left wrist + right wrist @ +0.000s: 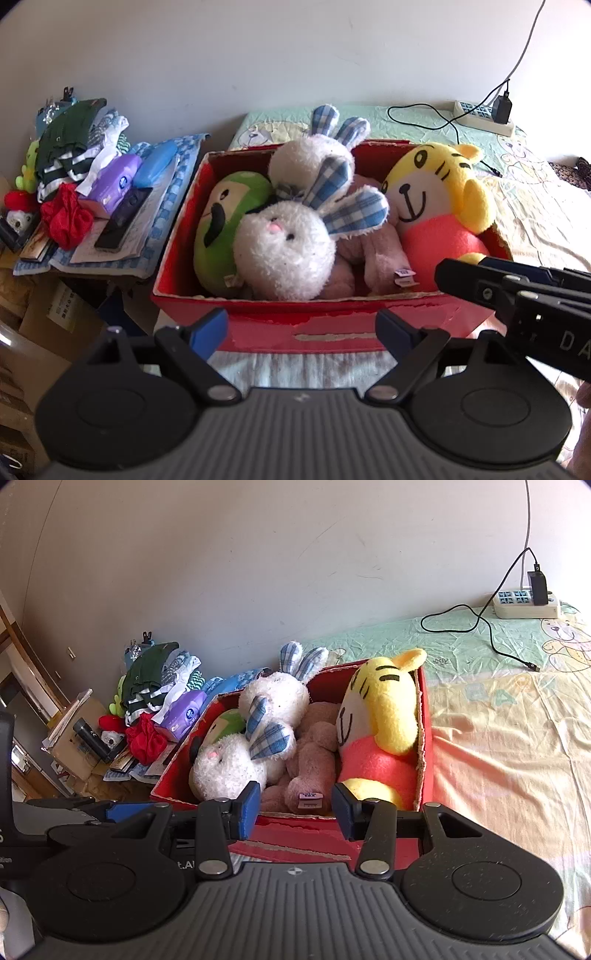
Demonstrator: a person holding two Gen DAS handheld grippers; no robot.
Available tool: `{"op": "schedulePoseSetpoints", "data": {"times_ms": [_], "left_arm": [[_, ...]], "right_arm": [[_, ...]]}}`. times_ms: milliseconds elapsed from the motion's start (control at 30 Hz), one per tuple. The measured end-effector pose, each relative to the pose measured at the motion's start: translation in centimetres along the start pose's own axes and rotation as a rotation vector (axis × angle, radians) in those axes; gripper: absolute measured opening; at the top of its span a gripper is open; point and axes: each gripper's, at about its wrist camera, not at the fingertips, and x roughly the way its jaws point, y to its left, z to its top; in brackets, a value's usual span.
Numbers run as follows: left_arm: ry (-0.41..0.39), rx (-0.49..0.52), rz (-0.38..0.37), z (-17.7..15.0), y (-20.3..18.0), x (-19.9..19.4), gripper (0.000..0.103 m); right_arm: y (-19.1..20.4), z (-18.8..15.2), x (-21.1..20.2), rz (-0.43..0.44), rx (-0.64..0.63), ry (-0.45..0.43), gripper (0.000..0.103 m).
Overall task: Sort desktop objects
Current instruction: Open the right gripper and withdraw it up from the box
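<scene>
Left wrist view: the left gripper (301,334) hovers just in front of a red box (332,321) on a bed, its jaws spread wide and holding nothing. The box lies straight ahead, its long side running left to right across the jaws. Inside, packed together, are a green plush (225,221), two white rabbits (284,247) with checked ears, a pink plush (373,258) and a yellow tiger (439,206) at the right end. The right gripper (517,295) reaches in from the right, near the tiger. To the left, a side table (147,254) is piled with clothes, a purple tissue pack (114,184) and a dark remote (123,218).

Right wrist view: the right gripper (295,812) sits at the box's near rim, jaws moderately open and empty. The pink plush's labelled foot (310,797) lies directly between and just beyond the fingertips; this gripper seems the nearer one. The tiger (384,709) and rabbits (229,764) crowd either side. A power strip (526,603) and cable lie well apart on the bedsheet (498,738).
</scene>
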Motion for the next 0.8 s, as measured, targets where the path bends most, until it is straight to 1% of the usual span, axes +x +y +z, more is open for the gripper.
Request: {"op": "schedulePoseSetpoints", "data": {"times_ms": [167, 367, 800], "left_arm": [[0.028, -0.006, -0.002, -0.9, -1.5, -0.1, 0.089], [0.069, 0.014, -0.006, -2.2, -3.7, 0.1, 0.089], [0.131, 0.045, -0.027, -4.4, -8.4, 0.2, 0.092]], "right_arm": [[-0.7, -0.8, -1.2, -0.015, -0.004, 0.006, 0.047], [-1.9, -1.8, -2.7, -0.048, 0.002, 0.012, 0.047], [-4.8, -3.8, -5.4, -0.146, 0.039, 0.029, 0.047]]}}
